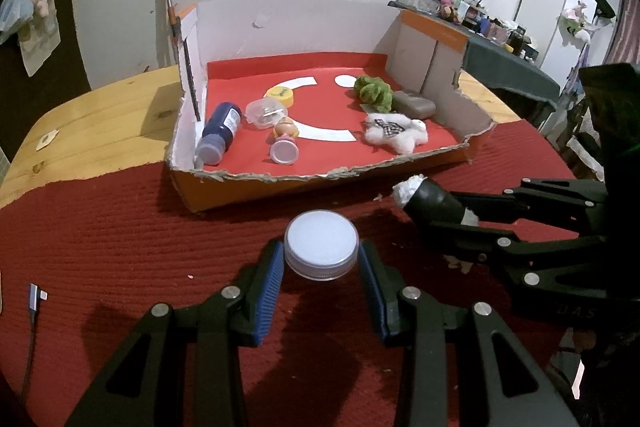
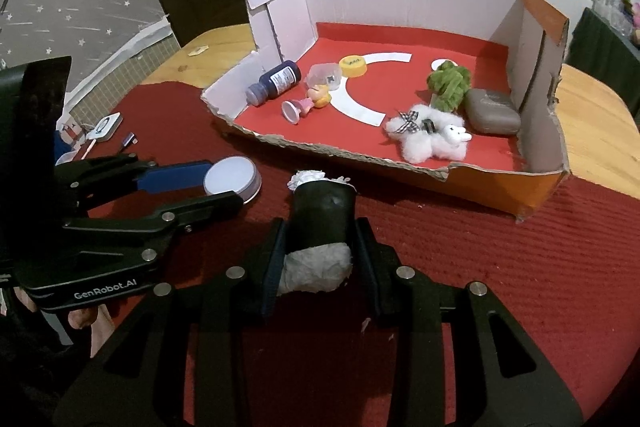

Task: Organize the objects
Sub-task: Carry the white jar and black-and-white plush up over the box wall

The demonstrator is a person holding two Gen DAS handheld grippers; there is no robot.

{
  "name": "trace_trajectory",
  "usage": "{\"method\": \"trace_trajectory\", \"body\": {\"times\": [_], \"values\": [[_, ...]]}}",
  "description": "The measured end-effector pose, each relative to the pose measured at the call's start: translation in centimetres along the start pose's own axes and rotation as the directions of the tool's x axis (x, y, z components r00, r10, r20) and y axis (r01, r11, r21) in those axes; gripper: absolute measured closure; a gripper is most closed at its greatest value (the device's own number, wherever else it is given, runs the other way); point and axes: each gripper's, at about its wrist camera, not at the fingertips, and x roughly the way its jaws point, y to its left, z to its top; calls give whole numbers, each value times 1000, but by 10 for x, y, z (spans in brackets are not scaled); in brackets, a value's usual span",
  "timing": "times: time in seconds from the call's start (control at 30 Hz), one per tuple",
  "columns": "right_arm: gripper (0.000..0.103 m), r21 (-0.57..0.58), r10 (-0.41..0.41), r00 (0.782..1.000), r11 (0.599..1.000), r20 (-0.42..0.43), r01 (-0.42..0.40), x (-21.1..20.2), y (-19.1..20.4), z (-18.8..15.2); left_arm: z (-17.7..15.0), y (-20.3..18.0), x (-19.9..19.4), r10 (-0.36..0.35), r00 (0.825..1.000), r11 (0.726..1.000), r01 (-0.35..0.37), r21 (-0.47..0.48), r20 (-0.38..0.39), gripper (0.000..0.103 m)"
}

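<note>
Fingers of the left gripper [image 1: 321, 263] pinch a white-lidded jar [image 1: 321, 245] by its sides, above the red mat [image 1: 140, 227]. Right gripper [image 2: 320, 247] clamps a dark roll [image 2: 322, 215] stuffed with white wadding, its length lying along the fingers. Beyond, the cardboard tray [image 2: 440, 175] holds toys and a bottle [image 2: 276, 81]. Only the left view shows a cable [image 1: 36, 301]; only the right, a person's bare skin under the left gripper.

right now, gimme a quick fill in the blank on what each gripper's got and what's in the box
1. The left gripper holds a round jar with a ____ lid.
2. The right gripper is shut on a black tube stuffed with ____ material.
3. In the cardboard box, the dark blue bottle lies on its ____.

Missing words: white; white; side
</note>
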Motion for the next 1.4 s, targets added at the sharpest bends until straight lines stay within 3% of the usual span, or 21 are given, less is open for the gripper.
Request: {"method": "trace_trajectory", "body": {"times": [0.27,0.57,0.93,1.13,1.4], "values": [[70,5,12,1000,1000,2,-12,-3,2,0,-1,-2,-4,-9,1000,1000,9,0,2,63],[70,-2,86,995,996,46,-86,-23,10,8,7,-3,-20,-37,998,999,37,6,41,63],[70,29,99,992,994,76,-101,-36,-8,32,37,0,-24,-36,996,999,35,6,80,63],[70,57,94,994,994,55,-97,-29,-25,47,58,0,-14,-57,996,998,57,9,63,63],[70,61,93,996,994,-2,-93,-12,-37,62,75,2,11,-98,995,995,98,13,-20,63]]}}
